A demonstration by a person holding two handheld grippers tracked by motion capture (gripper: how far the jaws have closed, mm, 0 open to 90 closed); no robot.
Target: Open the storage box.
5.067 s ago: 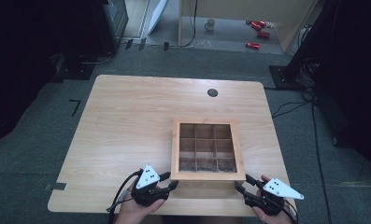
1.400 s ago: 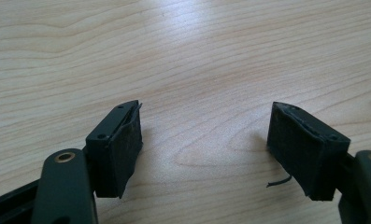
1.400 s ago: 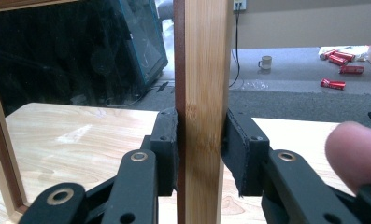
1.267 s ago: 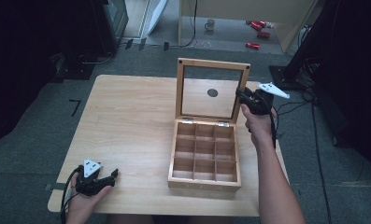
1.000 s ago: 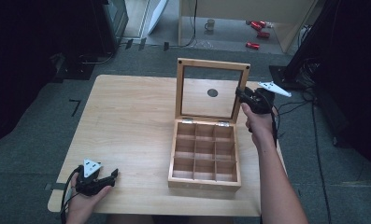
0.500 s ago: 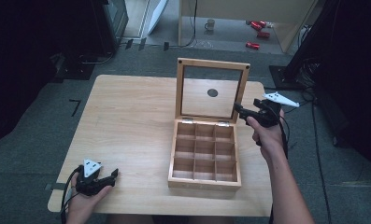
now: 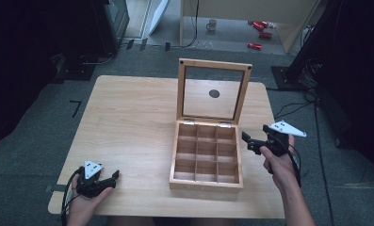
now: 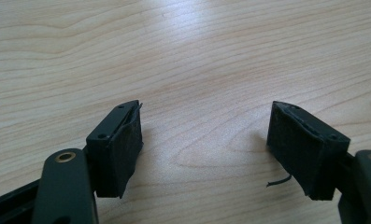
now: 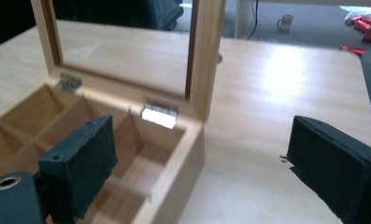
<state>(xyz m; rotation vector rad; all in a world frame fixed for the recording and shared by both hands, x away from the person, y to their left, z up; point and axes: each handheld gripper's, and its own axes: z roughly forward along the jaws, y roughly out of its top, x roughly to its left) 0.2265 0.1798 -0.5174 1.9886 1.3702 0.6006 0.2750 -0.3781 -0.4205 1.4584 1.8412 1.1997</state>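
A wooden box [image 7: 206, 157] with several empty compartments stands right of the table's middle. Its windowed lid [image 7: 214, 90] is raised upright at the back on two metal hinges. My right gripper [image 7: 247, 142] hovers open just right of the box's right wall, holding nothing. In the right gripper view its jaws straddle the box's back right corner [image 9: 192, 140], below the lid frame [image 9: 206, 56]. My left gripper [image 7: 113, 177] rests open near the table's front left corner, and the left gripper view has bare wood between the jaws of that gripper [image 8: 206, 140].
The wooden table [image 7: 128, 117] has a round cable hole [image 7: 214, 93], seen through the lid's window. Behind the table, a mug [image 7: 212, 24] and red cans [image 7: 257, 45] lie on the floor. Cables run along the floor to the right.
The lid, shut five seconds ago, now stands open. My right gripper has left the lid's right edge and come down and back beside the box. The left gripper has stayed still over the last second.
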